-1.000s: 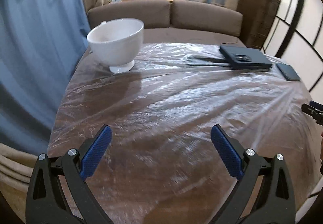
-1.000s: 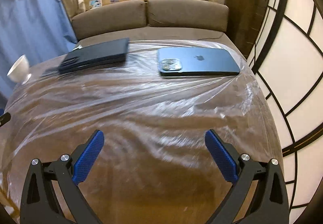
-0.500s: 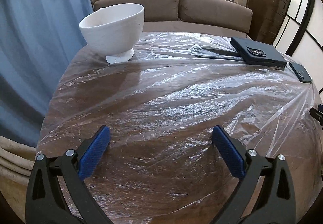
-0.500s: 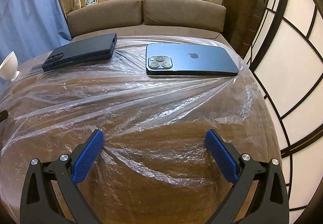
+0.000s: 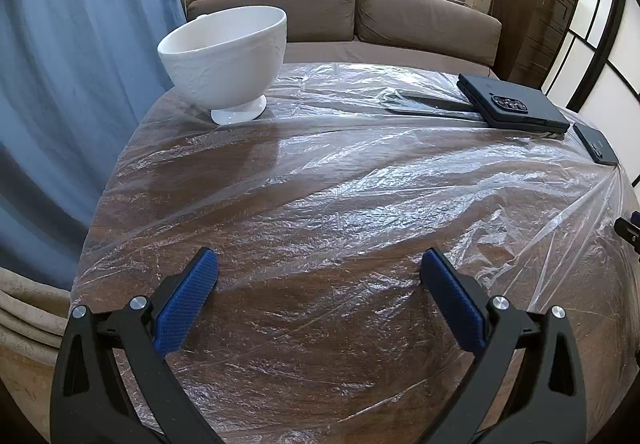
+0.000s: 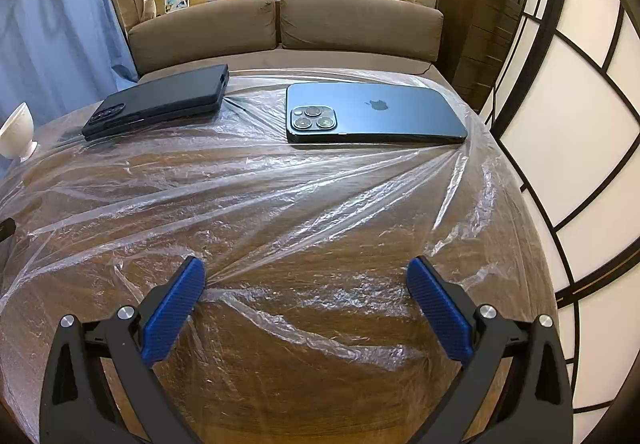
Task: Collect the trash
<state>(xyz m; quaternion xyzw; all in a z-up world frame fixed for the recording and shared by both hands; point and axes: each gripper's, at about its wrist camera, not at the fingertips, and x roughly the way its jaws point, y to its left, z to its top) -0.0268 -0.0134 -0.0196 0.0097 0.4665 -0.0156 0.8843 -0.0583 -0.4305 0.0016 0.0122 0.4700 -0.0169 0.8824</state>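
Observation:
A thin clear plastic sheet (image 5: pixel 360 180) lies wrinkled over the round wooden table; it also shows in the right wrist view (image 6: pixel 280 196). My left gripper (image 5: pixel 318 264) is open and empty, low over the sheet near the table's front left. My right gripper (image 6: pixel 306 270) is open and empty over the sheet at the front right. Its left fingertip (image 6: pixel 192 272) is at a bunched fold of the plastic; I cannot tell whether it touches.
A white footed bowl (image 5: pixel 226 56) stands on the sheet at the far left. A black folding phone (image 6: pixel 160 104) and a blue iPhone (image 6: pixel 372 112) lie face down on the sheet at the far side. A brown sofa (image 6: pixel 280 28) is behind; a panelled screen (image 6: pixel 580 124) is at right.
Both grippers have moved down and closer to the table; the plastic now bunches toward my right gripper's left finger. Both stay open.

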